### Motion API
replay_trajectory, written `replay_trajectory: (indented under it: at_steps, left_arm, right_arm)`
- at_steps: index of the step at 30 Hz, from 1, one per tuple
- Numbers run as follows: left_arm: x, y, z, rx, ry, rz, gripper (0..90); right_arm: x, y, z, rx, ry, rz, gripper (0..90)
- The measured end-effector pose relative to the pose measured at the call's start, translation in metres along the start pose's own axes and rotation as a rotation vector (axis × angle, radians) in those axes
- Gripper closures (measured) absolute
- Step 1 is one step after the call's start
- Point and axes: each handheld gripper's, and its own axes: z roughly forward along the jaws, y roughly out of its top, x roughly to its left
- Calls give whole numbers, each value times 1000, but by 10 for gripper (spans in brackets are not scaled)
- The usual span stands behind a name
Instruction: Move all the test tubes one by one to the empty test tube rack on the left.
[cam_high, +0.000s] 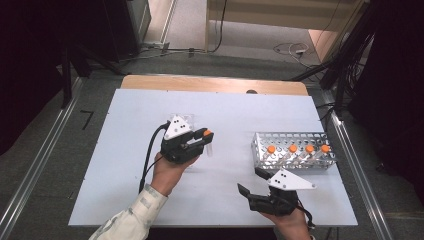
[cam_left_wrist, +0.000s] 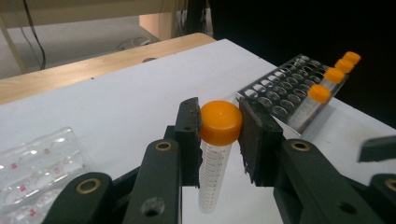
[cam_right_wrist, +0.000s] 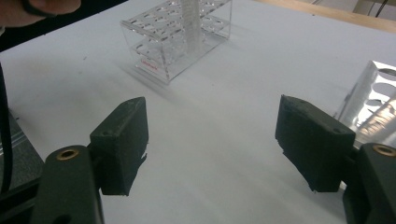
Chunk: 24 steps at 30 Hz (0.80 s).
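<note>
Orange-capped clear tube (cam_left_wrist: 215, 154) pinched by left hand-held gripper (cam_left_wrist: 219, 135), right hand-held gripper (cam_right_wrist: 212, 149) spread

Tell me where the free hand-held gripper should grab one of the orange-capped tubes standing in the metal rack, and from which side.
Probably the orange cap and the bit of tube just under it, coming from above. The tubes stand upright in the metal rack, whose perforated walls cover their bodies, leaving the caps as the part that sticks out. The nearest-left one has free space beside it. The right hand-held gripper stands open with nothing between its jaws.
</note>
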Motion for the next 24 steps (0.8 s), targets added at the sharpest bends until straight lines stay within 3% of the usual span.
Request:
replay_trajectory:
  at_steps: [6,12,24]
  left_arm:
    - [12,8,10,0,5,-33,706]
    - [23,9,20,-2,38,-52,707]
    - [54,17,19,-44,99,-111,707]
  right_arm:
    - [-8,-10,-13,-4,-17,21,242]
    - [-14,-16,-19,-8,-34,39,244]
    - [-17,-18,-17,2,-37,48,252]
